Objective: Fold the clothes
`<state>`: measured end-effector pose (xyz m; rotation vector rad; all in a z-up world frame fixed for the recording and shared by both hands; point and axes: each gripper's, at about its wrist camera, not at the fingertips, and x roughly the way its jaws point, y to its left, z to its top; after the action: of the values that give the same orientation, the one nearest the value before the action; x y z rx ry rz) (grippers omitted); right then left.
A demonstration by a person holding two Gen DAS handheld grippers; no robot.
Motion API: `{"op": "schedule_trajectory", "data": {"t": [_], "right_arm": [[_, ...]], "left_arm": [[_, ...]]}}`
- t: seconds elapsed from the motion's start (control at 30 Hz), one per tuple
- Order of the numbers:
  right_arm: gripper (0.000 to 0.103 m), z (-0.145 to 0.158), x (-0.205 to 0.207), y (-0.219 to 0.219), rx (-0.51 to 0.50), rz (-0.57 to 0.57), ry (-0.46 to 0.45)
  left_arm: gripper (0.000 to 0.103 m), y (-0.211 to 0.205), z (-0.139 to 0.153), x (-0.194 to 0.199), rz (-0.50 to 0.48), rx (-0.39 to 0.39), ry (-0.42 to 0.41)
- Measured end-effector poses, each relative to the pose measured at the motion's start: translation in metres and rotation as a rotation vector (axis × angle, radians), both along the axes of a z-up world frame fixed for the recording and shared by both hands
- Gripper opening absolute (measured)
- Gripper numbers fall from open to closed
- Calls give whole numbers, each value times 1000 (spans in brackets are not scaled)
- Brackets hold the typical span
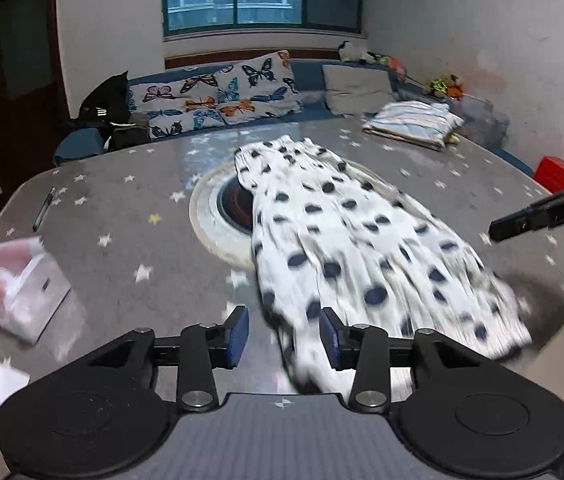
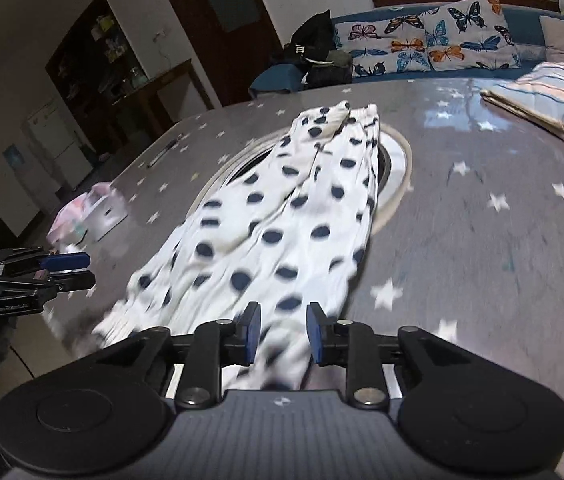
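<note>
On the star-print table (image 1: 122,216), polka-dot garment (image 1: 342,232) spread flat, left gripper (image 1: 284,336) and right gripper (image 2: 284,334) both parted, cloth loose between pads

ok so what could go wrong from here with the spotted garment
The polka-dot garment hangs over the near edge of the table, so it may slide off. Cloth lies between the pads of both the left gripper and the right gripper, whose jaws are apart; pulling back could snag it and spoil the lay.
</note>
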<state>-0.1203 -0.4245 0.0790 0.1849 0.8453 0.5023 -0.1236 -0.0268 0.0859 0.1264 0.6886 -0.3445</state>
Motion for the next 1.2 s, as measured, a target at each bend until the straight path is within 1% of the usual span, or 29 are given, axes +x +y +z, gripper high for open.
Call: {"op": "schedule_trajectory", "data": {"t": [0.07,0.1,0.17,0.2,0.27,0.4,0.47,0.53,0.6,0.73,0.87,0.97,1.03,1.1,1.17,1.2], "right_arm": [[27,-2,16,5,-7,-4,-7],[28,-2,24,8,-14,-5,-13],[34,-2,41,11,-27,-12,-25],[35,-3,49,13,-32,-17,-30],[35,-2,65,16,-36,-28,-37],[35,-1,102,17,-34,-53,-48],[35,0,123,18,-37,-64,-51],[35,-1,144,17,-45,-71,-57],[35,-3,166,15,-52,-82,-59],[35,-11,207,11,-50,-106,-51],[35,-22,245,8,-54,-118,-35],[35,-31,269,9,-69,-108,-40],[35,-36,281,10,-68,-108,-40],[35,-40,293,12,-57,-111,-32],[35,-44,301,14,-51,-105,-29],[35,-46,306,15,-47,-97,-29]], "left_arm": [[47,-9,1,20,15,5,1],[50,-14,2,30,19,6,0],[52,-25,4,51,24,12,-8],[53,-31,5,62,26,14,-15],[55,-42,7,83,29,14,-27],[55,-66,11,126,20,19,-46],[55,-79,12,148,14,24,-45],[55,-90,11,171,8,7,-34],[55,-103,8,197,-5,5,-29],[54,-124,-5,242,-46,27,-32],[54,-139,-27,282,-68,41,6],[48,-148,-40,305,-79,50,18],[47,-151,-46,315,-90,48,28],[46,-155,-52,322,-95,73,30],[40,-159,-59,328,-99,102,33],[35,-160,-61,330,-100,108,33]]}}
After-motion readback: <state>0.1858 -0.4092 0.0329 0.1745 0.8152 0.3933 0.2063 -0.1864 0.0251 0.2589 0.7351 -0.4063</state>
